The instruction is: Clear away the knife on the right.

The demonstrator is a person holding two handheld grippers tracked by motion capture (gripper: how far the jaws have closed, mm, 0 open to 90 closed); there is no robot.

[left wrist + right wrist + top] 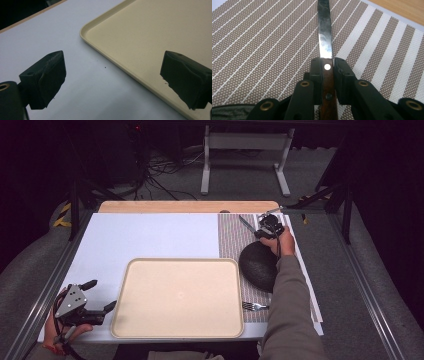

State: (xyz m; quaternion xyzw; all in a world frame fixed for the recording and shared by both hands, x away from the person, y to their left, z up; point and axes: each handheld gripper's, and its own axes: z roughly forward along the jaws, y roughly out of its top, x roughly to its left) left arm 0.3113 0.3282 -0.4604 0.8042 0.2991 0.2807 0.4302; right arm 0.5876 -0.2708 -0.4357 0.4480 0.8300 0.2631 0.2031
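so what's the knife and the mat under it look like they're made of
Knife: blade looks like shiny metal, mirror glints and smudges; handle looks like dark reddish wood with rivets, clamped in the right gripper. Placemat: seemingly woven vinyl or fabric, dotted mesh texture, matte.

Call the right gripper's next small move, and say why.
Probably lift the knife slightly off the striped placemat. The right gripper is already shut on its wooden handle, blade pointing ahead over the mat, so the grasp looks done. The bowl sits close beside that hand, so rising first seems safer than sliding.

1 tray [150, 320], 1 knife [246, 224], 1 fork [254, 306], 1 bowl [257, 265], 1 placemat [231, 235].
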